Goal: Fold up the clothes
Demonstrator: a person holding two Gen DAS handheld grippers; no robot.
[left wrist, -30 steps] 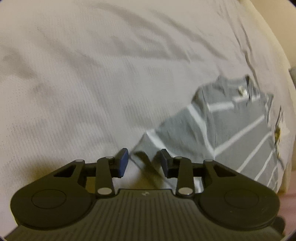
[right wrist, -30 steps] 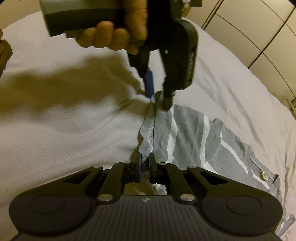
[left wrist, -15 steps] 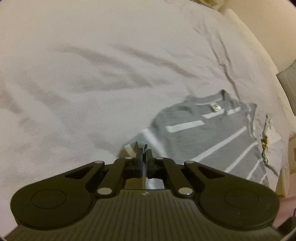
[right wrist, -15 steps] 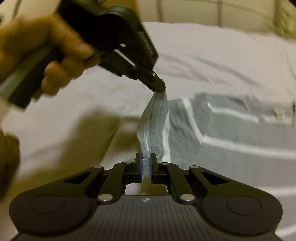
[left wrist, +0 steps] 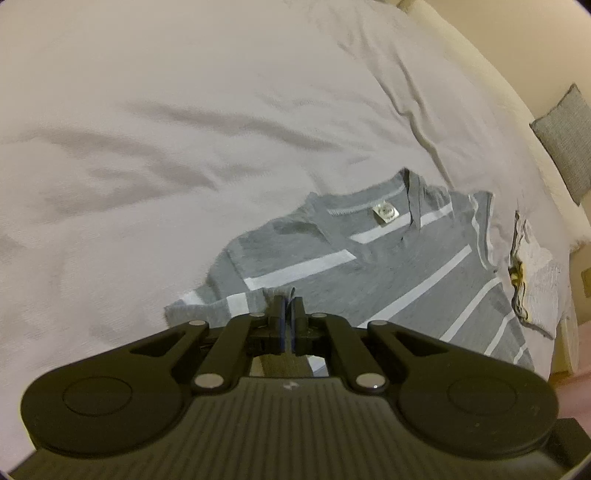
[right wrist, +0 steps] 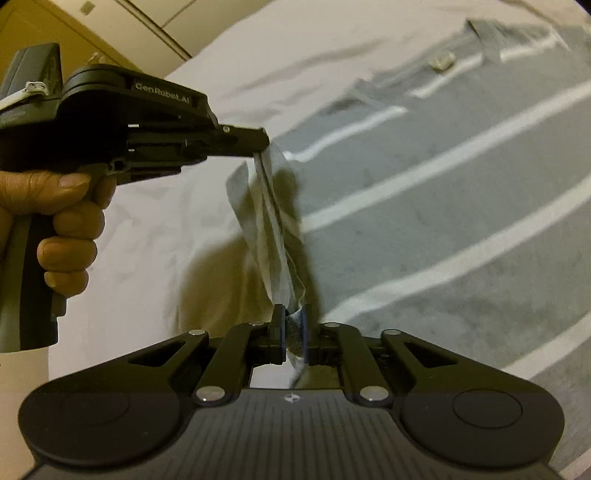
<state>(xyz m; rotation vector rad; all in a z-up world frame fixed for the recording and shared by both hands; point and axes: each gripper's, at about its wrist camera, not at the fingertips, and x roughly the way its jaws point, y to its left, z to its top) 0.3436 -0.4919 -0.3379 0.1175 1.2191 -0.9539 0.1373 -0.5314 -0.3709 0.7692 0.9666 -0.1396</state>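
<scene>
Both grippers, left [right wrist: 260, 147] and right [right wrist: 293, 332], are pinching the shirt [right wrist: 424, 206] edge tightly, lifting it to fold over.

I am in a bedroom at home: a wide bed [left wrist: 184, 129] with a rumpled white sheet [left wrist: 258, 74] fills the view, a grey cushion [left wrist: 569, 140] sits at its far edge, and cream wardrobe doors [right wrist: 110, 29] stand behind it, under warm indoor light
</scene>
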